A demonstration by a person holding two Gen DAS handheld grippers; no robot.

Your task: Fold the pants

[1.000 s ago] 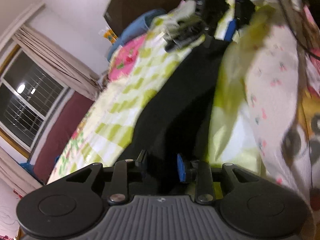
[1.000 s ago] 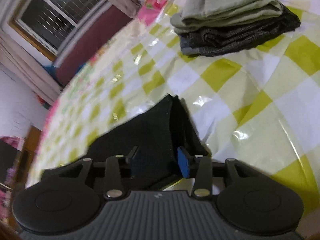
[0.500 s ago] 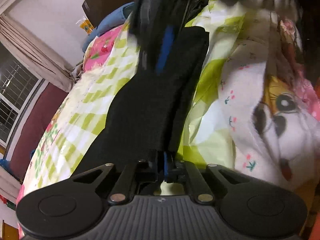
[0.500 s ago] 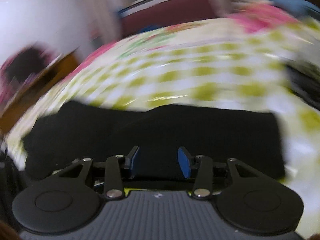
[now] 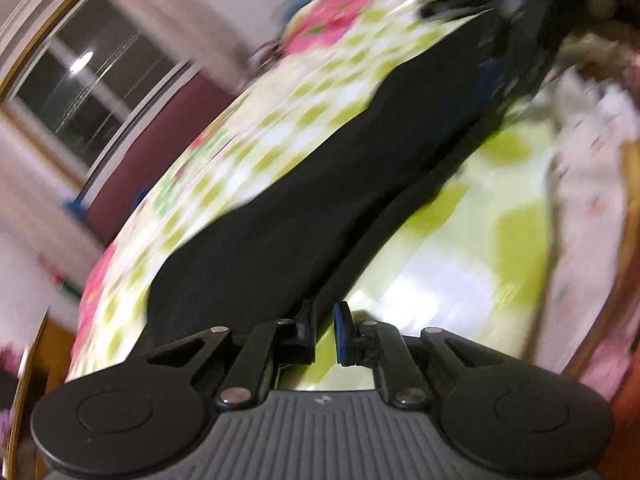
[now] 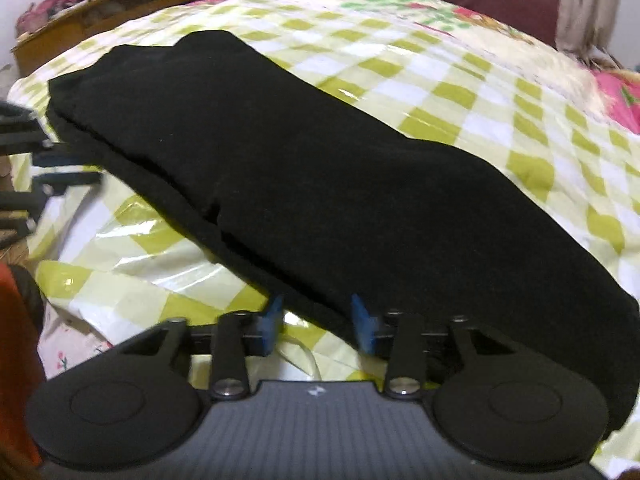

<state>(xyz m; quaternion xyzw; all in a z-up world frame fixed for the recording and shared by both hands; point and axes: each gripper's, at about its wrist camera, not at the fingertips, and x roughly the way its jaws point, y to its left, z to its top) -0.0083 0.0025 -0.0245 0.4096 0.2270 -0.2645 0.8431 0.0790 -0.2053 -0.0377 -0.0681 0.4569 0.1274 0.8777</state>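
Left hand-held gripper (image 5: pixel 325 322) reopened — pants (image 6: pixel 304 184) released.

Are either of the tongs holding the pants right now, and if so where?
Neither. The left tongs and right tongs are both open with nothing between the fingers; the pants lie on the checked cloth.

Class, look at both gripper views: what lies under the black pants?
The pants lie on a green-and-white checked cover, which shows all around them. Its glossy, wrinkled near edge is visible. Anything directly beneath the cloth is covered and cannot be seen.
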